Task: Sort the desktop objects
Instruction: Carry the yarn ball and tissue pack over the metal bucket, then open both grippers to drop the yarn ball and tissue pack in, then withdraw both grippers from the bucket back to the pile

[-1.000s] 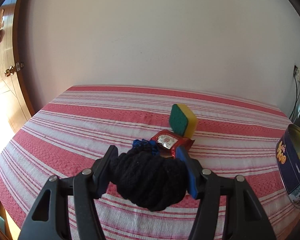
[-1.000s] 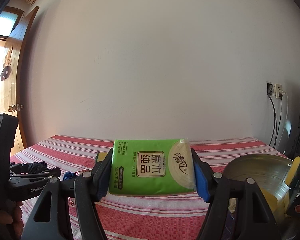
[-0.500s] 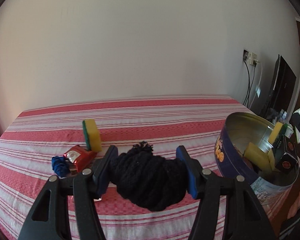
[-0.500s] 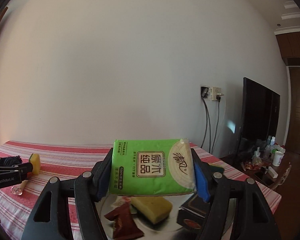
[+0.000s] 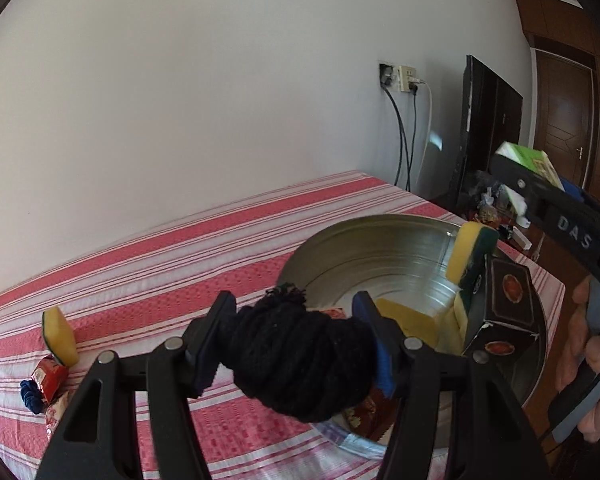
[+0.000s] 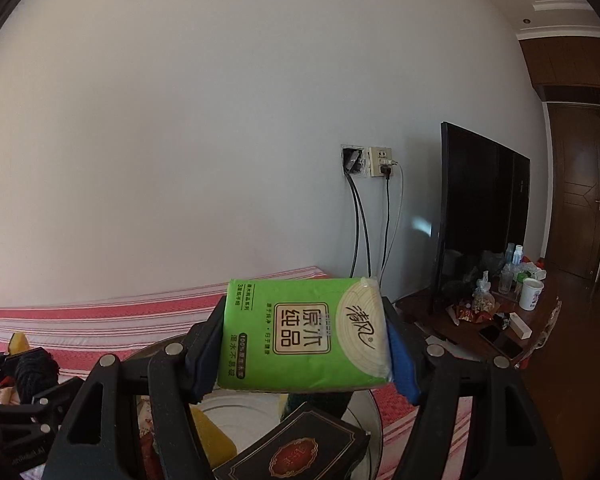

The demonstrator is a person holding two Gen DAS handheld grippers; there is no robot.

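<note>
My left gripper (image 5: pixel 296 342) is shut on a black yarn ball (image 5: pixel 300 356) and holds it over the near rim of a round metal tin (image 5: pixel 364 256). The tin holds yellow sponges (image 5: pixel 470 254), a dark box (image 5: pixel 504 312) and red wrappers. My right gripper (image 6: pixel 304 346) is shut on a green tissue pack (image 6: pixel 306 334) above the tin (image 6: pixel 364 412). It shows at the right in the left wrist view (image 5: pixel 540 184). The left gripper with the yarn (image 6: pixel 34 368) shows at lower left in the right wrist view.
On the red-striped cloth (image 5: pixel 180 264) at the left lie a yellow-green sponge (image 5: pixel 58 334), a red packet (image 5: pixel 50 376) and blue yarn (image 5: pixel 30 396). A wall socket with cables (image 5: pixel 400 80), a TV (image 6: pixel 480 224) and a cluttered side table (image 6: pixel 500 320) stand at the right.
Both grippers have swung right with their loads. The left one has moved from the loose items to the tin's rim. The right one is over the tin.
</note>
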